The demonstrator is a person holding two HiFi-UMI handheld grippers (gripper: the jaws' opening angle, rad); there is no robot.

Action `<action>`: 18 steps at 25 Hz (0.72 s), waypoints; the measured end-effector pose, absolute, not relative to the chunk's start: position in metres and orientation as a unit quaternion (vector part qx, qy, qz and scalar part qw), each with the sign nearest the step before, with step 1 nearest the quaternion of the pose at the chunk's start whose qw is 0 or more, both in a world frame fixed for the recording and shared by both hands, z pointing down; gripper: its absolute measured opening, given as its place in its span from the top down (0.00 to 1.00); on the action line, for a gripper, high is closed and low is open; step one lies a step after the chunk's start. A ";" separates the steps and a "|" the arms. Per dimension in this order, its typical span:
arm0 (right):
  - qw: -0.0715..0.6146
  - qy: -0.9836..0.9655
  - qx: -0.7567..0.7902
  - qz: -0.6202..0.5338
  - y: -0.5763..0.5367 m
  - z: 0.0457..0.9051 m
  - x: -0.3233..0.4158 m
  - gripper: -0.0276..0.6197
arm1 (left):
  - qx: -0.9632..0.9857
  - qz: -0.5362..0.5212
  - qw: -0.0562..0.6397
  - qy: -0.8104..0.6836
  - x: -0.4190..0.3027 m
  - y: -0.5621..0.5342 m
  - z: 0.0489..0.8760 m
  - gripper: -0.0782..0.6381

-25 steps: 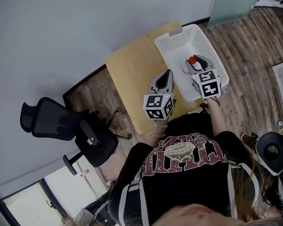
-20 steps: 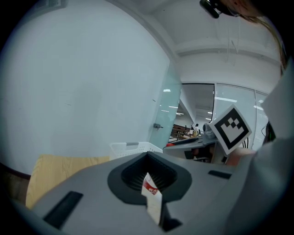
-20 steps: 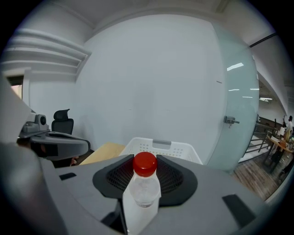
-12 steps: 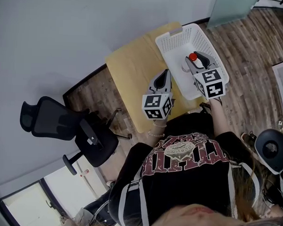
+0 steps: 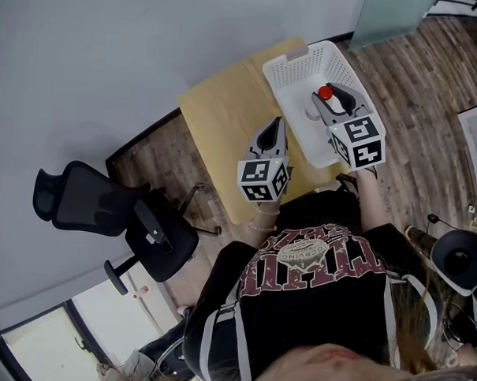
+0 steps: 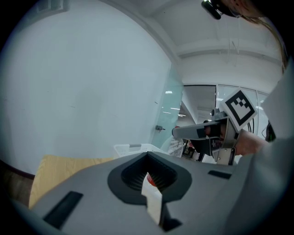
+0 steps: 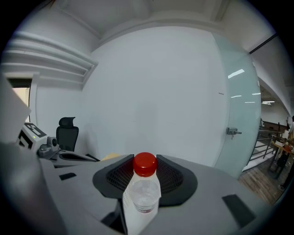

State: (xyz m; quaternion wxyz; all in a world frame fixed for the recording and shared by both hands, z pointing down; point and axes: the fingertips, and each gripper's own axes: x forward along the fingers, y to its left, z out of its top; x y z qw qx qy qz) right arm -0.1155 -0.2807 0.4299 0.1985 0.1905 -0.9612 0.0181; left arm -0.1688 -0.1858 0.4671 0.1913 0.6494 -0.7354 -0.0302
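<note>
Two loads, one per gripper. My right gripper [image 5: 334, 100] has its jaws clamped on a clear bottle [image 7: 142, 195], red cap at the far end, so its long axis runs along the jaws. In the head view it sits over the white basket [image 5: 296, 65] at upper right, though I can't judge its height. My left gripper [image 5: 273, 134] pinches a small white packet [image 6: 153, 202] with red print, over the wooden table [image 5: 218, 114] at centre frame, just left of the basket.

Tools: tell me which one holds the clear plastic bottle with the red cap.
The right tool: its jaws clamp the clear red-capped plastic bottle; the left tool pinches a small white packet.
</note>
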 end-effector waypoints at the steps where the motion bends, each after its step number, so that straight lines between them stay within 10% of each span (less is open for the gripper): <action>1: 0.195 -0.962 0.189 0.017 -0.279 0.426 -0.116 0.70 | 0.648 -0.031 0.191 -0.736 -0.169 -0.185 0.467 0.82; 18: 0.161 -0.976 0.147 -0.022 -0.257 0.375 -0.124 0.70 | 0.636 -0.041 0.190 -0.747 -0.175 -0.178 0.465 0.82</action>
